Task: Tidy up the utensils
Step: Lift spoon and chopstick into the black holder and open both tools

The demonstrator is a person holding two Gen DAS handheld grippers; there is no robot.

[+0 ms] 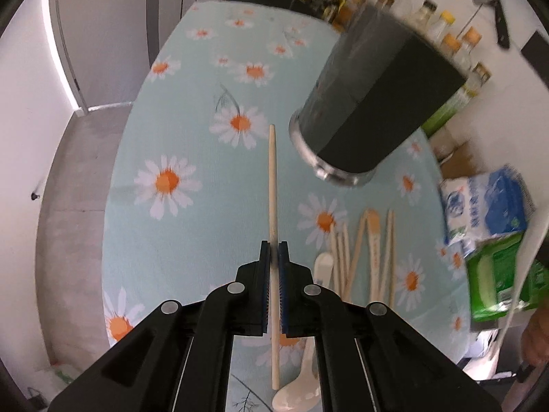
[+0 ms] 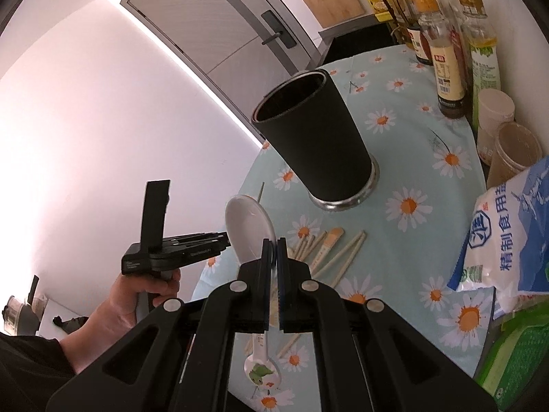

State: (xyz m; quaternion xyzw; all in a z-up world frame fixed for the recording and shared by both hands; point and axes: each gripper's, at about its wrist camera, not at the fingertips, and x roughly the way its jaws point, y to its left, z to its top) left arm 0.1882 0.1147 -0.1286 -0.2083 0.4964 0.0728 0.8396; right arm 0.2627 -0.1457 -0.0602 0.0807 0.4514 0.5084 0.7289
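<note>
My left gripper is shut on a wooden chopstick, which points away over the daisy tablecloth and hangs above it. The right wrist view shows that left gripper at the left, held in a hand. My right gripper is shut on the handle of a white spoon, bowl raised. A tall black utensil cup stands on a metal base beyond both. Several chopsticks lie loose on the cloth, beside another white spoon.
Sauce bottles line the back right edge, with paper cups beside them. A blue-and-white salt bag and a green pack sit at the right. The table edge drops off to the left.
</note>
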